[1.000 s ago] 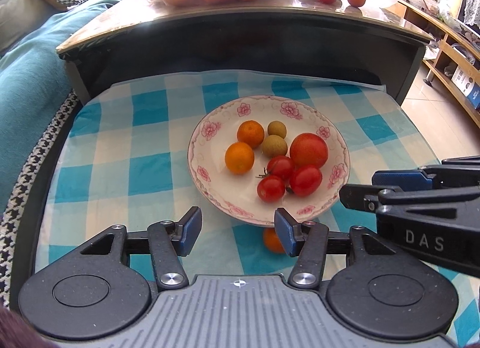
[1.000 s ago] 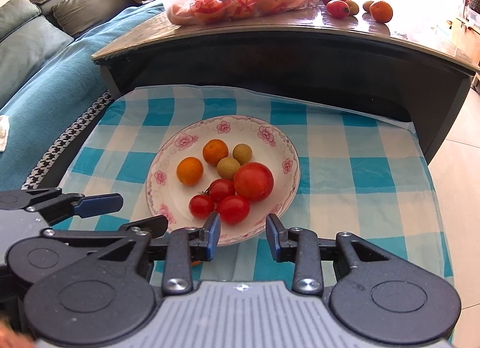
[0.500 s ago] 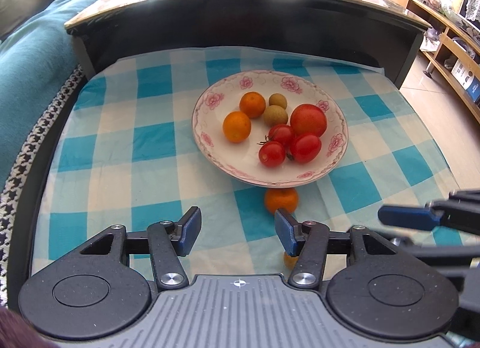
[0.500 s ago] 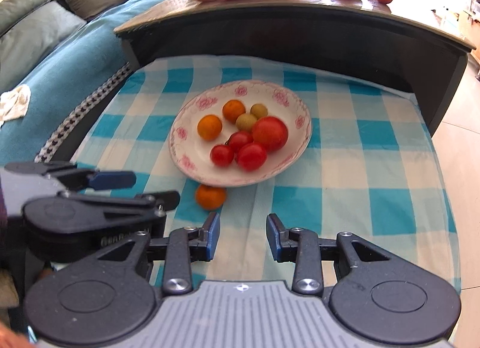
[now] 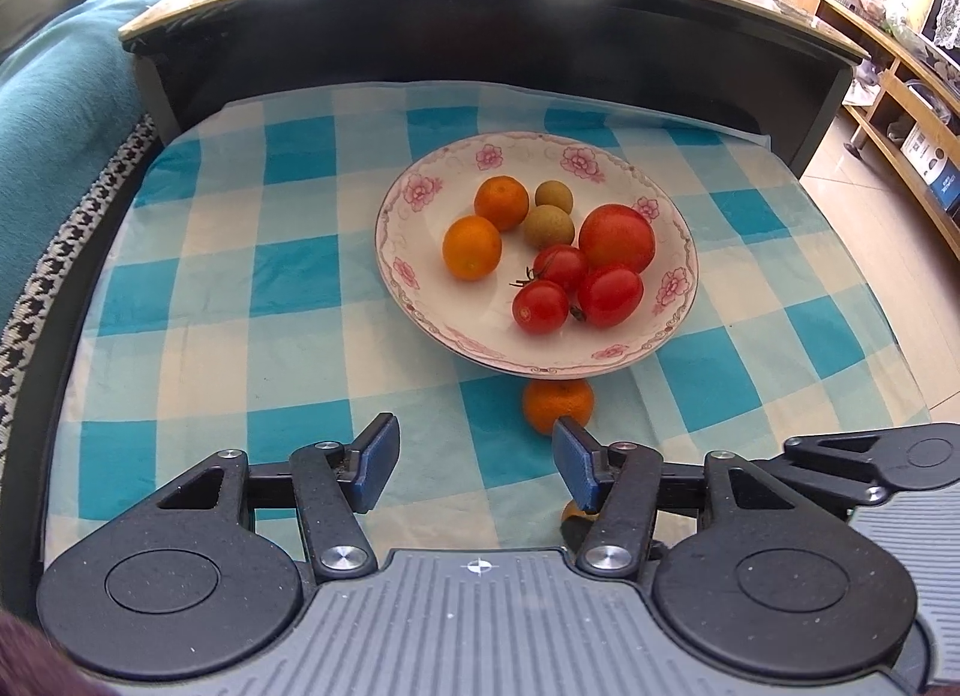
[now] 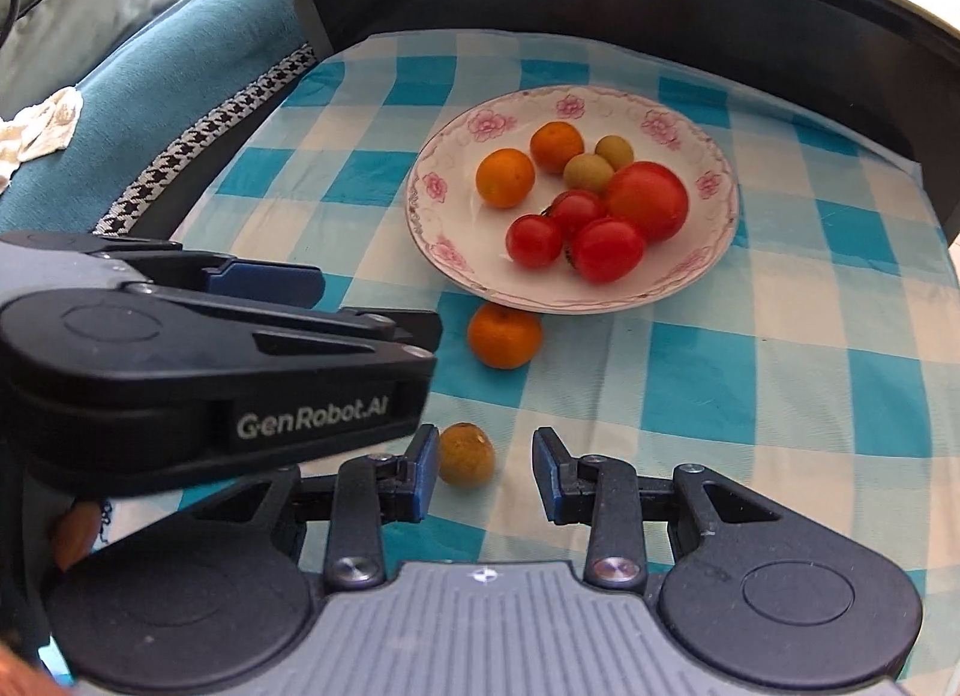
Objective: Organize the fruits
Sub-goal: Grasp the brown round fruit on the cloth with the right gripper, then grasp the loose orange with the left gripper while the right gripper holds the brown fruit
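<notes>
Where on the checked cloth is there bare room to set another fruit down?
Free: the checked cloth left of the plate, out to the sofa edge, and the cloth right of the plate toward the floor side. Crowded: the near strip, where the orange sits against the plate rim and the small brown fruit lies by both grippers.

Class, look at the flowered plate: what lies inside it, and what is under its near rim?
Inside the plate: two oranges, two brownish-green fruits, four tomatoes. Another orange sits partly beneath its near rim; the cloth under it is hidden.
</notes>
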A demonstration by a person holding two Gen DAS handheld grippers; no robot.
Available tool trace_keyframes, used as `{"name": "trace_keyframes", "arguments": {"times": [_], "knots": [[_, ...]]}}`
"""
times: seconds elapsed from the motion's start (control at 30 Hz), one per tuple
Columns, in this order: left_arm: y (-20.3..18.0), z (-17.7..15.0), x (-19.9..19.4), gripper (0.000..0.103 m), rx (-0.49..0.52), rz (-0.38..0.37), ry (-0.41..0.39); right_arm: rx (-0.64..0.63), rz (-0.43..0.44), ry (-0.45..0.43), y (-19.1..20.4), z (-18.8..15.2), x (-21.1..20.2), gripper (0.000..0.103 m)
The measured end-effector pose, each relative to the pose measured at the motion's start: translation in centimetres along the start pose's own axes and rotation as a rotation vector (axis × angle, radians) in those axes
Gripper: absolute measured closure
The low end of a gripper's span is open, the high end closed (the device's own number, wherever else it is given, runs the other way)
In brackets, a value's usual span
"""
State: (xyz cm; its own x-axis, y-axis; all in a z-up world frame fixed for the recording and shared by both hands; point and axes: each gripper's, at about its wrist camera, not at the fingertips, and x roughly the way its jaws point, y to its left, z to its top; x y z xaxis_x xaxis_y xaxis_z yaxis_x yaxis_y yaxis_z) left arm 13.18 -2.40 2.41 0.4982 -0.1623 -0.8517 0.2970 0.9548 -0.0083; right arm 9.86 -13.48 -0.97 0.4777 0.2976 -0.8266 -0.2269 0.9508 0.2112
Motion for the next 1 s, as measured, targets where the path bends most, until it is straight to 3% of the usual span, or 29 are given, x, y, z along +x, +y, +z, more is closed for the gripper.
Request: {"name": "trace_keyframes", "arguments": {"times": [0.23,0.3,1.0], "knots": [[-0.4,-0.2,0.8,0.038,0.011,0.004,0.024,-0.026,0.003,0.032,0.4,0.2,1.3,0.066],[-0.4,-0.3,0.9,0.038,0.013,0.007,0.029,-0.032,0.010,0.044,0.4,0.2,1.4,0.075],[-3.6,1.7,4.5,0.039,0.042,-0.005,0.066,0.005,-0.049,0.079,-3.7,-0.5,-1.1,0.075]]}}
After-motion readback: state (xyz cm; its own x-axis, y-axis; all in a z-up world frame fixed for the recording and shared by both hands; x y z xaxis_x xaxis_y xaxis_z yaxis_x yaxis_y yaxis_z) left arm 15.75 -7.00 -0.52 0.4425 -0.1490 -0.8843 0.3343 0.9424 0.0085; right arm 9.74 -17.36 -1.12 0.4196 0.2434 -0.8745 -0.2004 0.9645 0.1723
